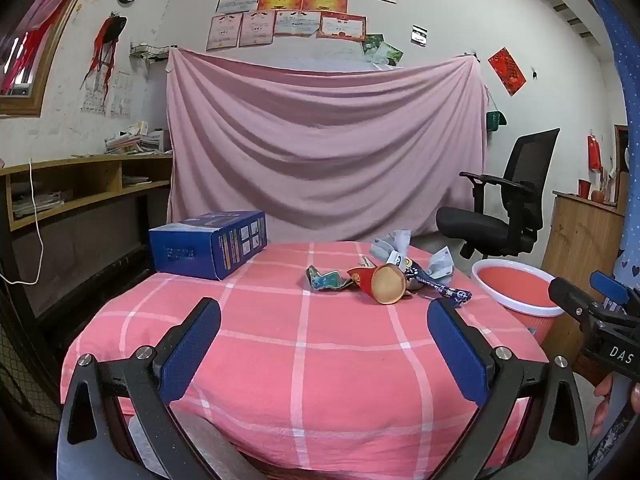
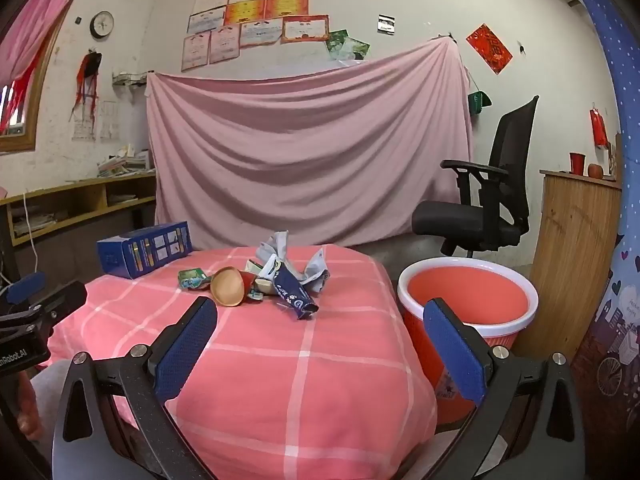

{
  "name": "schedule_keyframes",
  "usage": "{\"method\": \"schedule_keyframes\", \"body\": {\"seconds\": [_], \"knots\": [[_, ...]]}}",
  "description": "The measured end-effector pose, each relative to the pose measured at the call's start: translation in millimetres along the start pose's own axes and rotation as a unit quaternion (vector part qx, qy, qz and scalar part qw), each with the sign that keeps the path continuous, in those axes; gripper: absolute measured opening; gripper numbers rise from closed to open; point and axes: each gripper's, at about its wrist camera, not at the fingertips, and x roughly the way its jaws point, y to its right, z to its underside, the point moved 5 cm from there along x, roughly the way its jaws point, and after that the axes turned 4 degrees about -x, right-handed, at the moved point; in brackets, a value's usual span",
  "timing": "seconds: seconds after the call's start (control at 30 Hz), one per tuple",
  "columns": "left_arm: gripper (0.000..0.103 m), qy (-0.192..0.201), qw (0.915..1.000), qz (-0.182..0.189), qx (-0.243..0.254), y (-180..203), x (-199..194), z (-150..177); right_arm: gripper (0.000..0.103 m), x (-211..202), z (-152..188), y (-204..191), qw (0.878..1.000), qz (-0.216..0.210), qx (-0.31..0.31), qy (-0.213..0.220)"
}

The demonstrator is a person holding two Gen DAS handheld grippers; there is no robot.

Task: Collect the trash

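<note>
A heap of trash lies on the far part of the pink checked table [image 1: 280,360] [image 2: 280,360]: a tipped paper cup [image 1: 386,283] [image 2: 229,286], a dark blue wrapper [image 1: 436,285] [image 2: 291,292], a green wrapper [image 1: 325,279] [image 2: 191,279] and crumpled grey paper [image 1: 394,245] [image 2: 277,247]. A red bin with a white rim [image 1: 516,292] [image 2: 468,304] stands beside the table's right edge. My left gripper [image 1: 324,338] hovers open over the near table, short of the heap. My right gripper [image 2: 320,338] is open too, nothing between its fingers, straddling the table's right edge and the bin.
A blue carton [image 1: 210,242] [image 2: 144,248] sits at the table's far left corner. A black office chair [image 1: 508,200] [image 2: 488,200] stands behind the bin, a wooden cabinet [image 2: 576,260] to its right. A pink sheet hangs on the back wall; shelves run along the left.
</note>
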Motion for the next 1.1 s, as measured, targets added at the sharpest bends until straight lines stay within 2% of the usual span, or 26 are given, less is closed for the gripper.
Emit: {"method": "schedule_keyframes", "body": {"seconds": [1.1], "knots": [[0.101, 0.000, 1.0000, 0.002, -0.002, -3.6, -0.9, 1.2, 0.103, 0.3, 0.3, 1.4, 1.000, 0.000, 0.003, -0.002]]}}
